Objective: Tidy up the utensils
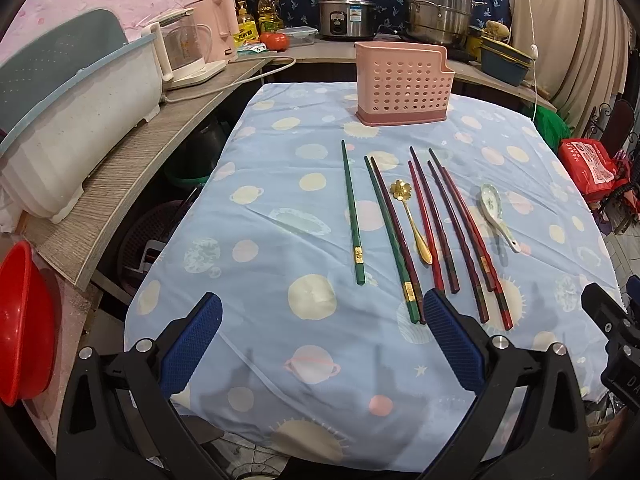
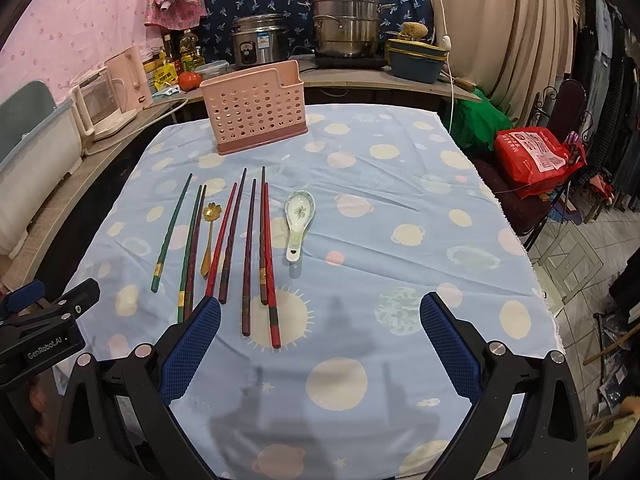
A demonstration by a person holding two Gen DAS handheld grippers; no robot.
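Several chopsticks lie side by side on the blue tablecloth [image 1: 280, 320]: green ones [image 1: 351, 210] at the left, dark red ones [image 1: 460, 232] at the right. A gold flower spoon [image 1: 412, 220] lies among them and a white ceramic spoon [image 1: 498, 212] lies to their right. A pink perforated utensil holder [image 1: 402, 86] stands upright behind them. My left gripper [image 1: 320, 308] is open and empty, near the chopsticks' near ends. In the right wrist view, my right gripper [image 2: 320, 312] is open and empty, near the chopsticks [image 2: 248, 256], the ceramic spoon [image 2: 298, 216], the gold spoon [image 2: 209, 236] and the holder [image 2: 256, 114].
A wooden counter [image 1: 132, 176] runs along the left and back with a dish bin [image 1: 72, 120], kettles [image 1: 188, 52], a rice cooker [image 1: 346, 12] and a steel pot [image 1: 438, 4]. A red basin [image 1: 24, 324] sits at the left. A chair with a red bag [image 2: 536, 156] stands to the right.
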